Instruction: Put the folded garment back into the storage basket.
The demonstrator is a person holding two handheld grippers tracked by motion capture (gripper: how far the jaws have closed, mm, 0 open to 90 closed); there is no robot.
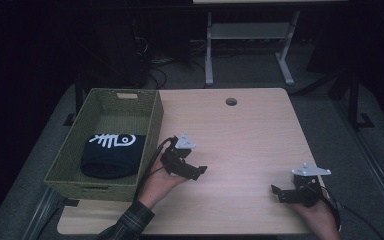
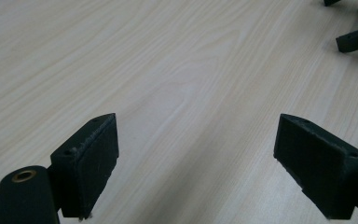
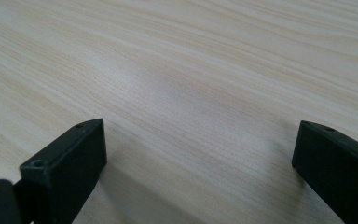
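1. Dark floor and the legs of another desk lie behind a pale wood-grain desk, which has a round cable hole near its 12 o'clock edge.
2. At the desk's 9 o'clock side stands a green woven basket, overhanging the left edge.
3. Inside the basket, toward its near end, lies a folded black cloth with a white fish-skeleton print facing up.
4. The left gripper sits just beside the basket's right wall, at about 3 o'clock from the cloth, low over bare desk; its fingers are spread wide with nothing between them.
5. The right gripper rests near the desk's 5 o'clock corner, well apart from the basket; its fingers are likewise spread wide over bare wood.
6. A plaid sleeve enters at 6 o'clock behind the left hand.
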